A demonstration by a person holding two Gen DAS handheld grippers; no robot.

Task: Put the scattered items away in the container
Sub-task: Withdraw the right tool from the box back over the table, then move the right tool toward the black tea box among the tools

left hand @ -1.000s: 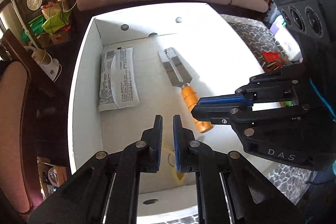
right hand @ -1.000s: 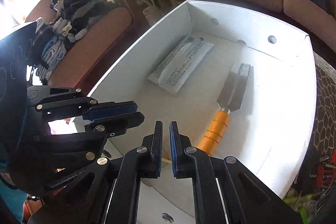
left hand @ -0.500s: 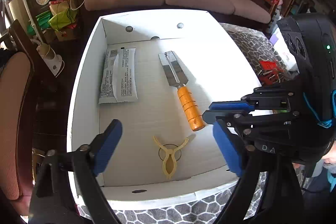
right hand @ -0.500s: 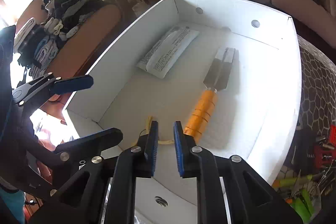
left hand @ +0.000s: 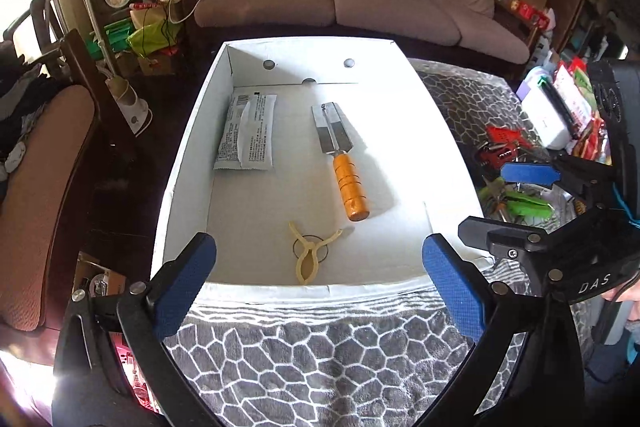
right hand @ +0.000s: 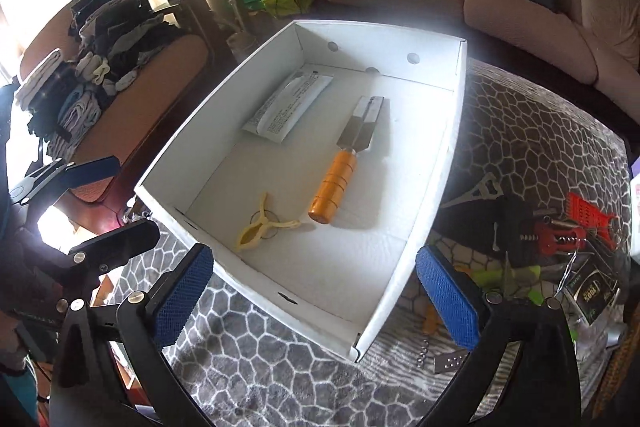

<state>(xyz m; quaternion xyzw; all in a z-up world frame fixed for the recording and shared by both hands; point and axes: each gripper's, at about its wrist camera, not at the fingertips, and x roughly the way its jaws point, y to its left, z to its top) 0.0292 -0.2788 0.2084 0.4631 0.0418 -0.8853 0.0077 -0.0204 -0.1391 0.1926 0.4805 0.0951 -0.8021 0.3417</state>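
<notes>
A lived-in home living room: a brown sofa with cushions, piled clothes on a chair, cluttered shelves.

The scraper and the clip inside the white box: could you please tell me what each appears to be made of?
Scraper: the blade looks like bare polished metal, mirror-bright with reflections; the orange handle, with dark ringed grooves, could be lacquered wood or plastic. Clip: pale yellow, matte, probably moulded plastic, with a thin wire ring. White box: apparently cardboard, with folded flaps.

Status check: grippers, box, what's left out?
Both hand-held grippers, left and right, open, empty. White box holds packet, scraper, yellow clip. Loose clutter on rug.
</notes>
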